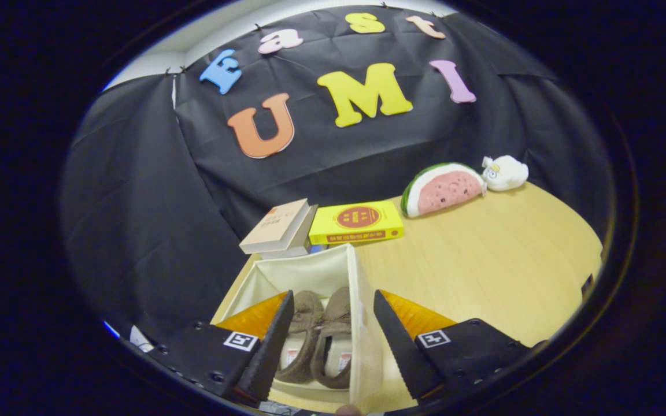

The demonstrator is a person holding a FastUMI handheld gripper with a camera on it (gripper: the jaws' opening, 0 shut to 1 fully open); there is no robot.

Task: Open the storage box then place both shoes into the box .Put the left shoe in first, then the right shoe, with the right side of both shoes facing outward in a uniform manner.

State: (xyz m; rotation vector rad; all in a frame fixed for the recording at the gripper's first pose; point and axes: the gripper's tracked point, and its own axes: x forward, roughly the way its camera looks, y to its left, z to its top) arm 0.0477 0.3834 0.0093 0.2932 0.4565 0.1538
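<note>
Hovering with the gripper above the storage box, jaws spread wide, gripping nothing. Both shoes lying side by side inside, between the jaws. Soft, light, fuzzy slippers; probably best pinched at the heel collar, toward 6 o'clock.

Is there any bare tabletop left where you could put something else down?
Yes: the wooden table is bare right of the storage box, up to the watermelon plush. It is crowded behind the box, with the books and the yellow book. The open gripper hangs over both shoes inside.
</note>
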